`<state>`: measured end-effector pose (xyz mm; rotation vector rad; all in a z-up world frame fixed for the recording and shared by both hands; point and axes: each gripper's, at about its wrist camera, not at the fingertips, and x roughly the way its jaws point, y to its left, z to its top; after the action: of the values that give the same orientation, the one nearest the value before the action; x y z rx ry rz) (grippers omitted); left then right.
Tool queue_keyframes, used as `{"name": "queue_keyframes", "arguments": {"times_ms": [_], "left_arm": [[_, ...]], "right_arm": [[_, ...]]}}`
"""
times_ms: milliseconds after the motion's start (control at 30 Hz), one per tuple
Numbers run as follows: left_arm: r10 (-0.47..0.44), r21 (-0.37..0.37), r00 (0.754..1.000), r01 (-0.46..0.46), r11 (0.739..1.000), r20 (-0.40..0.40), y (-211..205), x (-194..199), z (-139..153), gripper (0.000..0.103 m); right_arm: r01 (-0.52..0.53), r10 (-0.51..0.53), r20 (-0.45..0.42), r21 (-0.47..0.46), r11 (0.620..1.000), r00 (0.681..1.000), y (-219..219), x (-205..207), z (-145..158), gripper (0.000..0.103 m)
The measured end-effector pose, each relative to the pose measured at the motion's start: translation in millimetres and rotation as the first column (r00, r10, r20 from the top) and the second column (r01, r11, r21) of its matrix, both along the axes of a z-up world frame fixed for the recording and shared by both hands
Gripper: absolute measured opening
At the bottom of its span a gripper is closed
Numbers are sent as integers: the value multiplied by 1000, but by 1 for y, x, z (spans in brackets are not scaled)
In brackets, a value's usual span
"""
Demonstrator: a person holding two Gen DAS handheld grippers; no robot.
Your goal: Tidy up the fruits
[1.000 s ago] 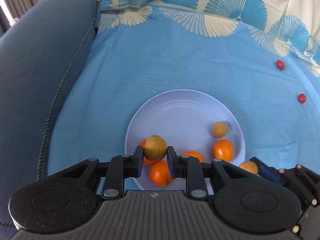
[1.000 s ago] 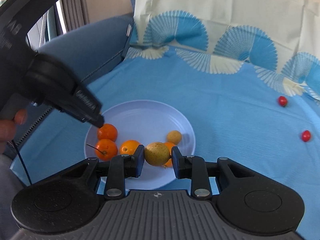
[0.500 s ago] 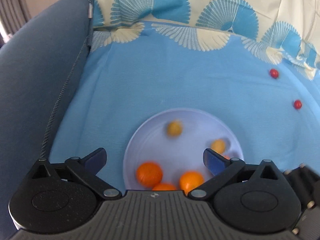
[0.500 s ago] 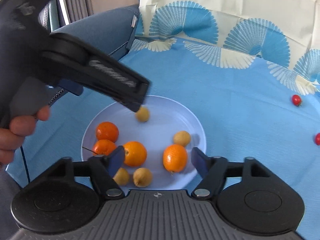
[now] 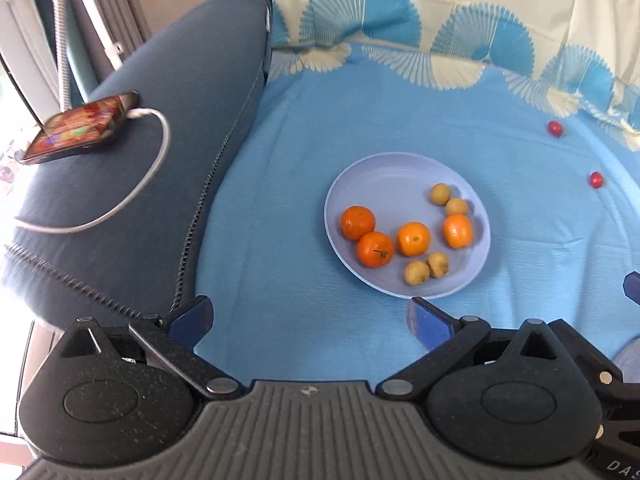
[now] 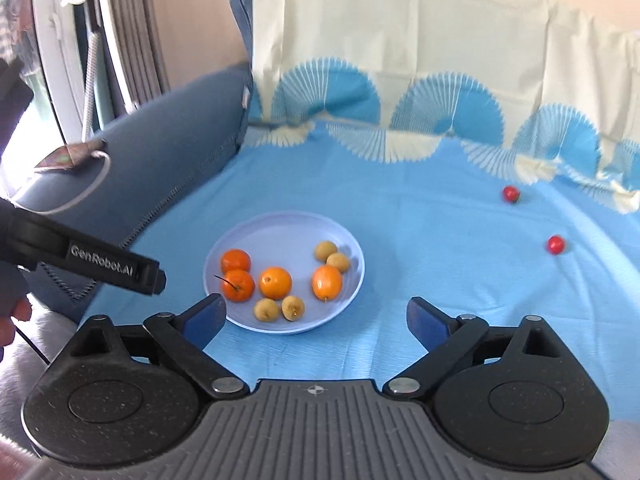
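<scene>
So your plate was loaded and both claws were empty, with two red strays left out on the cloth.

You had the four oranges (image 6: 275, 282) and the four small tan fruits (image 6: 267, 309) sitting together on the pale blue plate (image 6: 352, 256), which makes sense for a sort: the rim keeps round stuff from rolling off across the blue cloth (image 6: 440, 264). The two red cherry tomatoes (image 6: 555, 244) lay well apart from the plate, off to the right near the patterned edge, so I'd guess those were next. Your left claw (image 5: 308, 320) hung spread wide, gripping nothing, low and just short of the plate's near rim. Your right claw (image 6: 316, 316) was likewise splayed and empty, angled down at the plate from the near side.
</scene>
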<state>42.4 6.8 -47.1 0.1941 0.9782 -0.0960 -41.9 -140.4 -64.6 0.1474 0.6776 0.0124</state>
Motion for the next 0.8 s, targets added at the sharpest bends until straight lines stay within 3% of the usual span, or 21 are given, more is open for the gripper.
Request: {"name": "queue_keyframes", "arguments": {"times_ms": [333,800], "left_arm": [[-2,-34,997,5,999,84,8,-63,29,103],[-39,-10,982,41,999,183,2,-106,58,103]], "right_arm": [[-16,21,106,-49,999,994,12,-66,33,100],[-10,24,215,-64,998,976,14,-105,58,102]]}}
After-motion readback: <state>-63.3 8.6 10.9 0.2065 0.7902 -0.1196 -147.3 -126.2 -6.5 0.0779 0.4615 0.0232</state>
